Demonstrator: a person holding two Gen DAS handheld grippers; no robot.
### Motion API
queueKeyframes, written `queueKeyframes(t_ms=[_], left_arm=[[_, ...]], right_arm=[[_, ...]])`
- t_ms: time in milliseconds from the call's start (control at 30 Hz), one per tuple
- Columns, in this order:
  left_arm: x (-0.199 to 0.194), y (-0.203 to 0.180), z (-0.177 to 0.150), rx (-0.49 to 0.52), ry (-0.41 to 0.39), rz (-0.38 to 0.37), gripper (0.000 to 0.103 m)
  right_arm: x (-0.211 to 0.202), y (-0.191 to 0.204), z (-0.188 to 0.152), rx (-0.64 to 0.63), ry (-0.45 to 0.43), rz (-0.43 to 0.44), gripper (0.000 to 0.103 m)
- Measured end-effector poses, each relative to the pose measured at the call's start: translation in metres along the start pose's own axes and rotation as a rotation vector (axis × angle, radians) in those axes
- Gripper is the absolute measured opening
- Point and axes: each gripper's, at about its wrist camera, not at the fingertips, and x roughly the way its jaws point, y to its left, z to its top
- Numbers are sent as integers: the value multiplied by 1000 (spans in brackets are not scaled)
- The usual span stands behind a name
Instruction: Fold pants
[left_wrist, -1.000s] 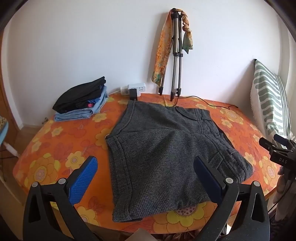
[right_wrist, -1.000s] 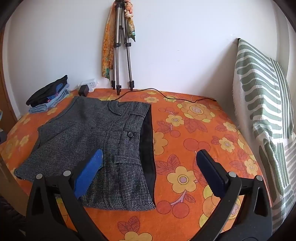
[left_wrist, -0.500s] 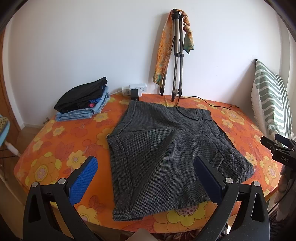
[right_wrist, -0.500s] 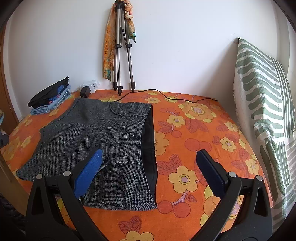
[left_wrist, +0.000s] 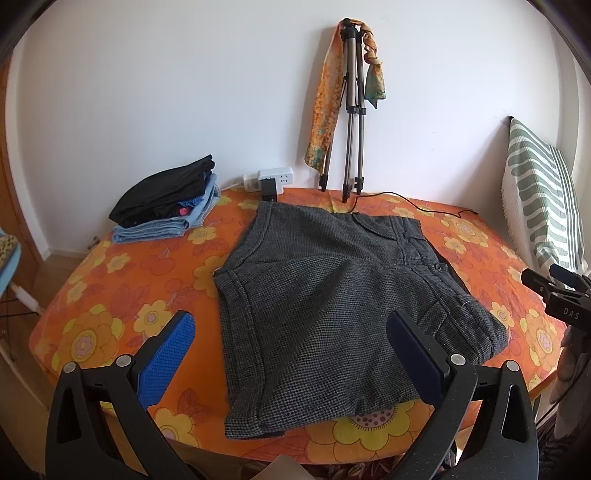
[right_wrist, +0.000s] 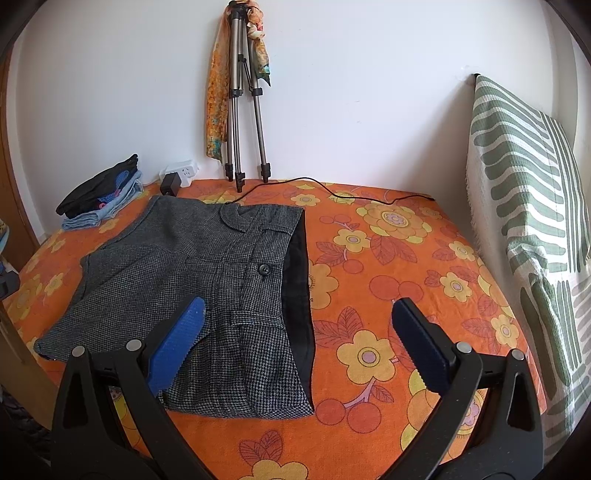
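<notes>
I am looking down over the orange flowered bedcover (left_wrist: 110, 295), which is filling the lower half of both frames. The grey tweed pants (left_wrist: 332, 295) are lying flat on it, already doubled over, taking the middle of my left view and the left-centre of my right view (right_wrist: 207, 280). Their long axis is running from the near edge of the bed away toward the wall, with the waistband and its dark lining (right_wrist: 299, 295) lying along the right side.

My left claw (left_wrist: 291, 354) is hanging released, jaws wide, straddling the near hem at the bottom of its frame. My right claw (right_wrist: 295, 343) is likewise released, holding nothing, with the waistband edge sitting between its jaws. I judge each claw is near its own side, so the next fold looks like a two-handed one.

A stack of folded clothes (left_wrist: 166, 199) is sitting in the upper left.
</notes>
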Motion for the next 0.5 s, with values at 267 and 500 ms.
queueKeyframes(t_ms=[267,500], left_arm=[[-1,0,-2,-2,-3,3,103],[-1,1,-3,-1,-2,4,103]], right_arm=[[0,0,0,1,1,3,103],[0,0,0,4,2,4,103]])
